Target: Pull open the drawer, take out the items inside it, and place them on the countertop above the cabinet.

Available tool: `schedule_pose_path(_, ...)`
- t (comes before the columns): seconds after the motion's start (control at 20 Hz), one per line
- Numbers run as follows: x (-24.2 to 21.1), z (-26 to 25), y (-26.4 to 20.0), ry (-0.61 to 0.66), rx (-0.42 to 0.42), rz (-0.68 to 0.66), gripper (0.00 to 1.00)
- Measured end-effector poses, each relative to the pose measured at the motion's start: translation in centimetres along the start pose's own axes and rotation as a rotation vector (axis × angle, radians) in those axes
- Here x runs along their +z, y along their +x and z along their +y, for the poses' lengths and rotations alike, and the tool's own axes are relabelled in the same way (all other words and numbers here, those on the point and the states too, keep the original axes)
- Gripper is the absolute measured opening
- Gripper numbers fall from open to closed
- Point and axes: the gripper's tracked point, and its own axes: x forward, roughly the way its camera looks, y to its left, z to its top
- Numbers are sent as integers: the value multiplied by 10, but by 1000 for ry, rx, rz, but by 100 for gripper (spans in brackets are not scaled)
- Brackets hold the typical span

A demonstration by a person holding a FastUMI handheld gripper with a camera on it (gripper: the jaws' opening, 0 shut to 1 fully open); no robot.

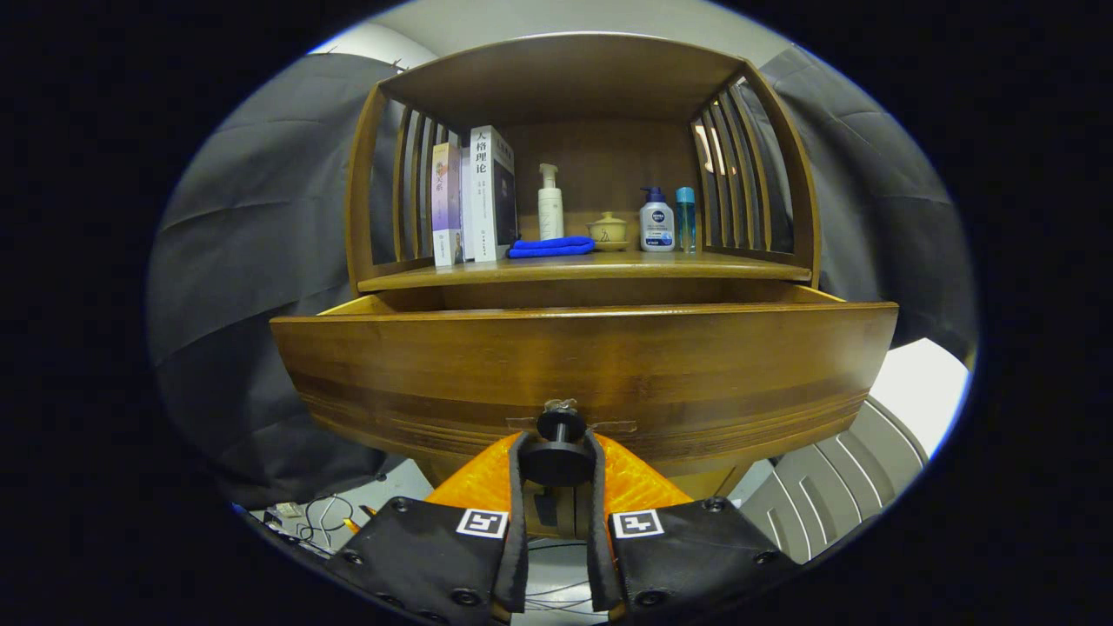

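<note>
**Drawer pull in hand: gripper closed on the knob**

I have the gripper [557, 459] nearly closed, its two fingers [516, 487] pressing the dark round knob [557, 461] from either side; the knob sits between the fingertips, its stem running forward into the drawer front [583, 365]. Just beyond the fingers the drawer stands partly out of the cabinet [578, 174], a gap showing between its top edge and the countertop [583, 268] above. I cannot see the drawer's contents over its front. Farther ahead, on the countertop, stand books [474, 196], a folded blue cloth [550, 248], a white pump bottle [549, 204], a small lidded pot [607, 231] and two more bottles [668, 222]. To do this step well, I judge that I should pull straight back along the stem, level, keeping the squeeze firm so the knob does not slip out.
</note>
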Motion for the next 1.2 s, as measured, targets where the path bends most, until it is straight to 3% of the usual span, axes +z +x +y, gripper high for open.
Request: schedule_pose_path(1.2, -26, 15, -62, -42, 46, 3, 30)
